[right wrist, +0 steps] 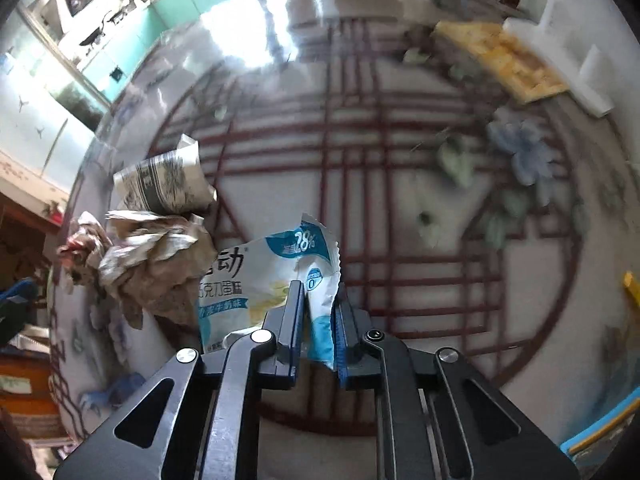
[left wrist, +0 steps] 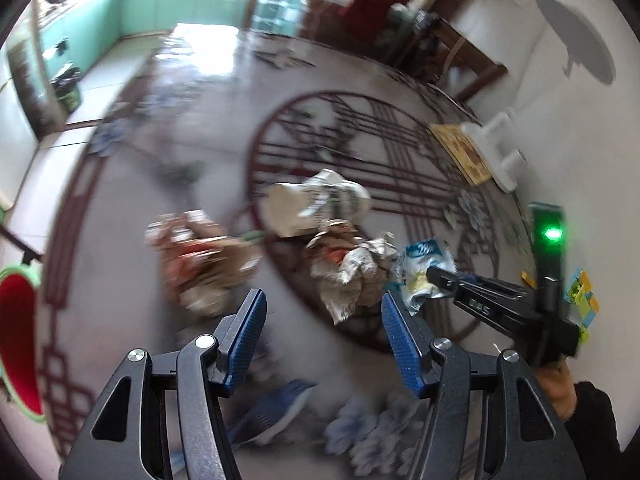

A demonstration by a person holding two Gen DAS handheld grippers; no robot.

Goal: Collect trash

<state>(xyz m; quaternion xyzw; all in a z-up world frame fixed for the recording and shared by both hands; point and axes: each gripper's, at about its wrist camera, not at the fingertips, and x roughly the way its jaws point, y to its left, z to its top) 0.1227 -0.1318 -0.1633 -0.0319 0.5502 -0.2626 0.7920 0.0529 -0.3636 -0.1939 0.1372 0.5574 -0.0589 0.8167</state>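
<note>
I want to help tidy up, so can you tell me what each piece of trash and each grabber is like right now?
Right gripper: shut on the wrapper.
Blue and white snack wrapper: pinched at one torn edge, crinkled.
Left gripper: open, holding nothing.
Crumpled paper ball: scrunched, lying beside the wrapper.
Paper cup: squashed, lying on its side.
Round patterned table: trash lying on it.

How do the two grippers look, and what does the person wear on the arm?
Both the left gripper and the right gripper have black angular frames with silver pivot bolts and blue ribbed pads. The right one carries a green light. A dark sleeve covers the right arm.
</note>
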